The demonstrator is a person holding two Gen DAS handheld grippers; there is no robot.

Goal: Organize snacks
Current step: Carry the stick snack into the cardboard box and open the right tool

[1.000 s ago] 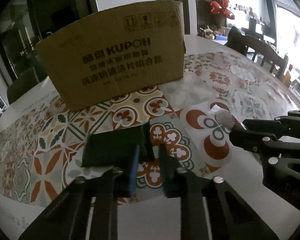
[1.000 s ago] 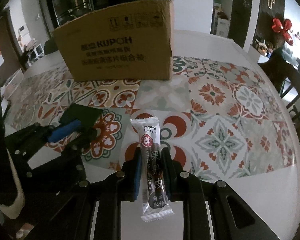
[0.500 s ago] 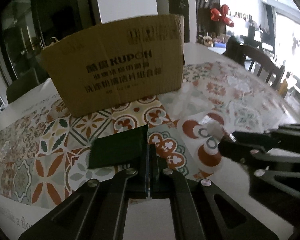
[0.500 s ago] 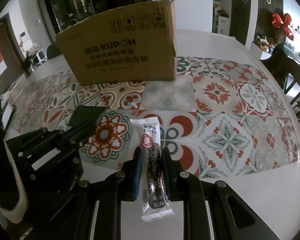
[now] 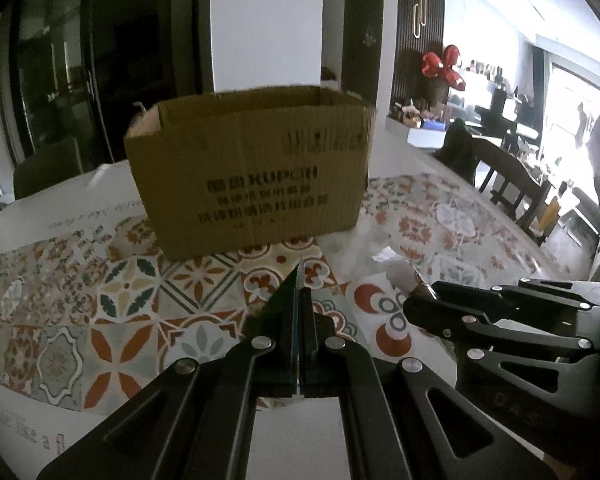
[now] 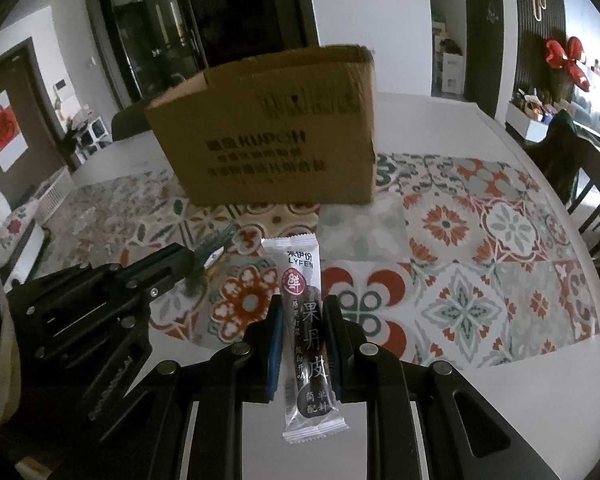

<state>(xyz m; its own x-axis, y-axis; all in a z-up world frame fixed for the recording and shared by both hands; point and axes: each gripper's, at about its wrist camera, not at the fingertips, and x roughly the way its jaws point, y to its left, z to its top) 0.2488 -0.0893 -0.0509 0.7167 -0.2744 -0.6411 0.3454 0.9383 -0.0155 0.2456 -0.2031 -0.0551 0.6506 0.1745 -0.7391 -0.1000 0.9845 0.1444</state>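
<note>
Since a second ago the left gripper (image 5: 299,304) has clamped the green packet (image 5: 282,300) and lifted it before the cardboard box (image 5: 252,168), while the right gripper (image 6: 305,320) still pinches its snack bar (image 6: 306,320).

Cardboard box (image 5: 252,168), front face: "KUPOH" in dark Latin capitals after two blurred characters; two lines of Chinese print beneath, illegible; row of handling symbols top right, smeared.

Snack stick wrapper (image 6: 306,328): "LYFEN" under three Chinese characters; red round seal; large vertical "果丹皮"; smaller vertical characters alongside, partly illegible; dark patch near bottom with four small characters.
</note>
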